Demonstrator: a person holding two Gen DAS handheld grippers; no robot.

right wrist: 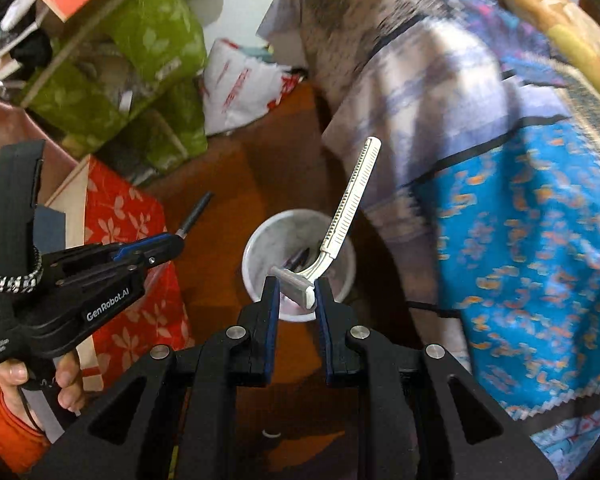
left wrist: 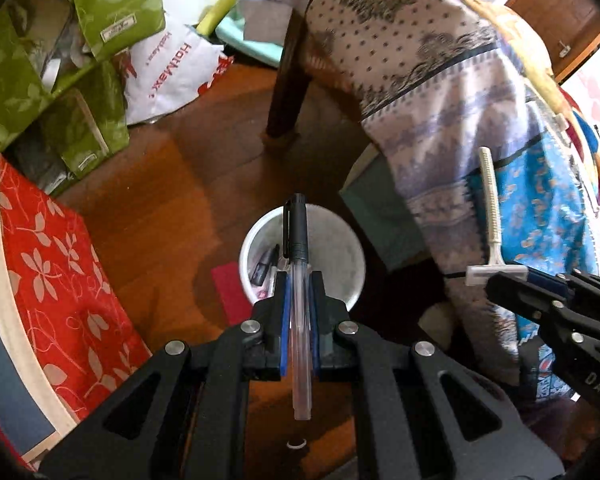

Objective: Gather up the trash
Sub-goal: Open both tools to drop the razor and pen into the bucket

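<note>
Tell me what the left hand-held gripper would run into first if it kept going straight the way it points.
Probably the white bin on the floor: the left hand-held gripper, shut on a pen, aims straight into its opening, and nothing shows between them, though depth is unclear.

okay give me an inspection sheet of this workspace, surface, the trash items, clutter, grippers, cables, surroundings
Surface: wooden floor, with a red card lying beside the white bin.
Job's things: pen and disposable razor, both held above the bin; dark items already lie inside it.
Clutter: green leaf-print boxes, red floral box, white plastic bag.
Grippers: left gripper jaws shut on the pen; right gripper jaws shut on the razor head.
Cables: thin black cord by the hanging cloth.
Surroundings: patterned cloths draped over furniture with a dark wooden leg.
</note>
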